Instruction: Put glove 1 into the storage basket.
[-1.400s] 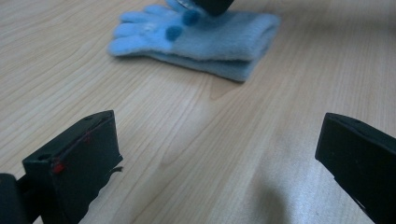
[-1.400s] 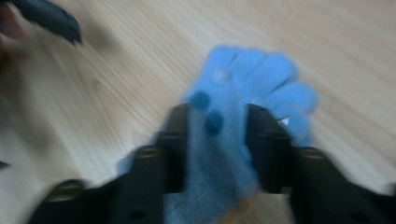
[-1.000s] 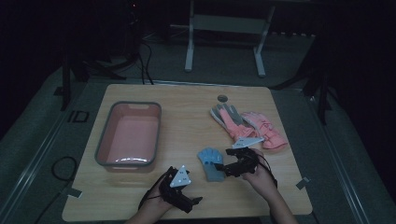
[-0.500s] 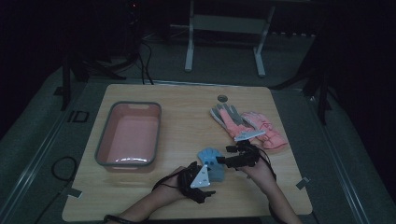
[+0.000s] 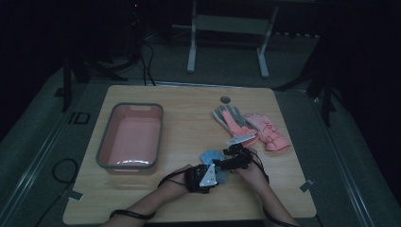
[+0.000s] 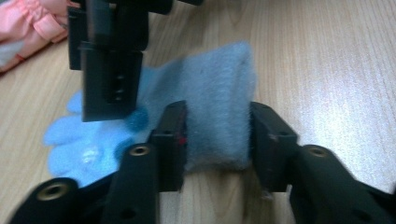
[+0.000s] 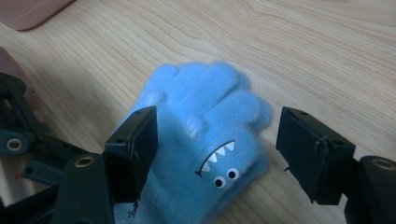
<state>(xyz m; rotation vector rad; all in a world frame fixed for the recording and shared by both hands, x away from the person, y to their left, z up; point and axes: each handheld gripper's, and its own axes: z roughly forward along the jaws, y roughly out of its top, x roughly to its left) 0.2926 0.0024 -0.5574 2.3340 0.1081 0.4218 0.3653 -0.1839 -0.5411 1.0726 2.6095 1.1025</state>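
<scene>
The left gripper point(image 6: 217, 135) has just been closing and clamps the blue glove's point(image 6: 205, 98) cuff, anchoring it on the surface point(image 7: 327, 51). The right gripper's point(image 7: 217, 149) fingers stand apart astride the glove's palm, poised to grasp.

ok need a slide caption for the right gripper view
Right gripper poised with fingers open over a blue monster-face glove lying on the wooden table.

High view: we look forward and down from above the person's side, well back, taking in the whole table point(image 5: 189, 101).
Left gripper view: we sit low and very near, looking along the table at the cuff of the blue glove point(image 6: 212, 116).
Right gripper view: we look steeply down, close over the glove's fingers.
Shared: all three views take in the blue glove and the wood around it.
</scene>
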